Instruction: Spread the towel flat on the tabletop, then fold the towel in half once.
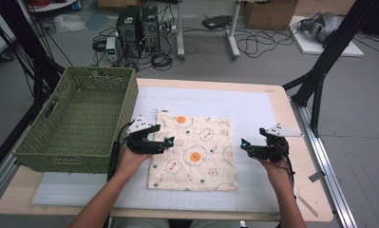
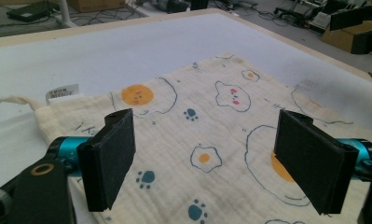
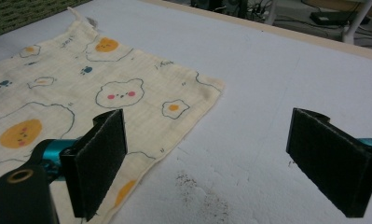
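Observation:
A cream cloth [image 1: 196, 152] printed with fried eggs, bears and paw marks lies flat on the white mat [image 1: 215, 102]. My left gripper [image 1: 169, 141] hovers over the cloth's left edge, pointing right, its jaws wide open. In the left gripper view the cloth [image 2: 211, 121] spreads beneath the open left gripper [image 2: 207, 163], with nothing pinched. My right gripper [image 1: 244, 145] sits just off the cloth's right edge, pointing left and open. In the right gripper view the cloth's [image 3: 81, 88] edge runs under the left pad of the right gripper [image 3: 216, 163], and bare mat lies between the jaws.
A green woven basket [image 1: 78, 161] stands at the table's left, close to my left hand, and its wall [image 3: 16, 11] shows in the right gripper view. A small label [image 2: 62, 92] and a cord sit at the cloth's far corner. Bare mat [image 3: 277, 70] lies beyond the cloth.

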`<control>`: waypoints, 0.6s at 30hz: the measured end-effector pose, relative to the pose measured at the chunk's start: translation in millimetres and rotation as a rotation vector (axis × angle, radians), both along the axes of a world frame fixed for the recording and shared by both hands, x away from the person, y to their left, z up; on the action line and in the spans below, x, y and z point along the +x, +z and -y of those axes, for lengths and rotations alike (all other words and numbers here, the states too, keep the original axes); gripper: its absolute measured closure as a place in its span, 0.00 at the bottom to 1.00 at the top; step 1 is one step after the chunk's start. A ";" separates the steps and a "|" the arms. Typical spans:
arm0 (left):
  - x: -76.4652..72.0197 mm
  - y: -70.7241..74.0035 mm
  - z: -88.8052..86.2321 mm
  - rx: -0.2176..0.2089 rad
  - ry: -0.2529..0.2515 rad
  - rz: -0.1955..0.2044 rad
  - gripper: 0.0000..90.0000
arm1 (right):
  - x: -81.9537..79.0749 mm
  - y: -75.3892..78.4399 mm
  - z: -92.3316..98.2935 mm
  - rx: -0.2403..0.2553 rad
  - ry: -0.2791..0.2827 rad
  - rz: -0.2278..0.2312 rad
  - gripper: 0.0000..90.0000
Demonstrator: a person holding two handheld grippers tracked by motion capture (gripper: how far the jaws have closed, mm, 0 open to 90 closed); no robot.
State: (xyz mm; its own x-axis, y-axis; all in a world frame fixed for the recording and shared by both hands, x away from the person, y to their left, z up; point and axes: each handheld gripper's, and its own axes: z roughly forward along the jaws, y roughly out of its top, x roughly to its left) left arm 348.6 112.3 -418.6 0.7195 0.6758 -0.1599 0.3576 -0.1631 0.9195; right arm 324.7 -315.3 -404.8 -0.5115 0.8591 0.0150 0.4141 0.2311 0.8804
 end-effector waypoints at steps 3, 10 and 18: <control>-0.7 -0.1 -0.5 -0.004 0.002 0.004 0.24 | -1.1 -0.1 -0.8 -0.012 0.012 0.000 0.13; 0.2 -1.1 -1.1 -0.012 0.016 0.007 0.26 | 0.1 -1.7 -2.6 -0.026 0.014 -0.010 0.13; 0.5 -1.6 -1.1 -0.007 0.017 0.003 0.26 | 2.1 -5.0 -1.5 -0.022 0.009 -0.030 0.13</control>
State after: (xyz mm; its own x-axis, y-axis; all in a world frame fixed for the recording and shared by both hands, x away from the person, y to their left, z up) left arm 349.1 113.4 -420.2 0.7081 0.6872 -0.1621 0.3573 -0.1507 0.9218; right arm 326.9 -313.8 -409.8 -0.5187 0.8549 0.0117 0.4381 0.2540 0.8623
